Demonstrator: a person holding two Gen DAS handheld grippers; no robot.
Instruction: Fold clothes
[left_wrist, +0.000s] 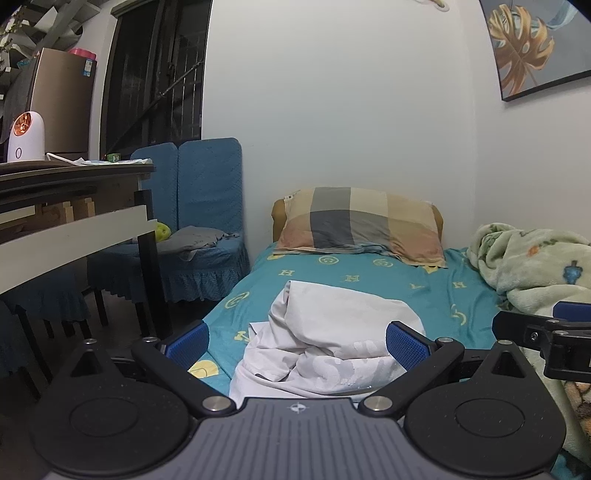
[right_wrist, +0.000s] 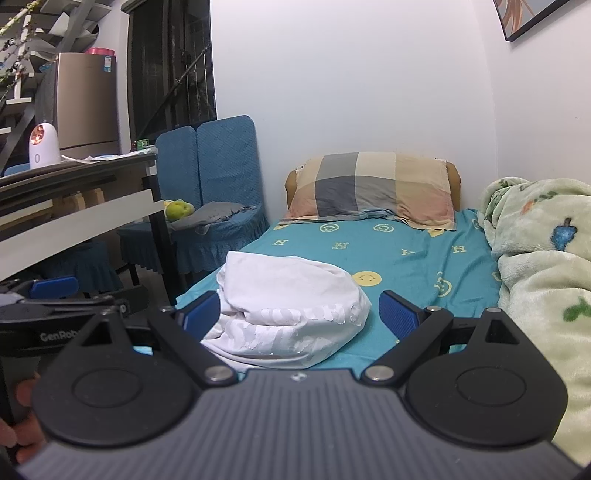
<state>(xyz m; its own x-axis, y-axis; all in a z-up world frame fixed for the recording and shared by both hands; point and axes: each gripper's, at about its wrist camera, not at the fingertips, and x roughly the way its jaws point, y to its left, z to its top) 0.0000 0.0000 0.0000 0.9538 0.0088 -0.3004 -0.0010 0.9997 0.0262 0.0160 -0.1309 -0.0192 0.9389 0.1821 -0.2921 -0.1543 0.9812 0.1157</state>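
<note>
A white shirt (left_wrist: 325, 339) lies crumpled on the bed (left_wrist: 424, 291), near its front edge. Best first spread it flat: each tool, left (left_wrist: 297, 341) and right (right_wrist: 299, 314), stands wide and empty, so each should pinch one hem corner, not the bunched middle.

Garment (left_wrist: 332, 332) on bed (left_wrist: 406, 288); pillow (left_wrist: 358, 225) behind, blanket (left_wrist: 535, 266) right.

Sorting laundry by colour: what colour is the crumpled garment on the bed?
White, with a faint tone-on-tone print; the garment shows best in the right wrist view.
</note>
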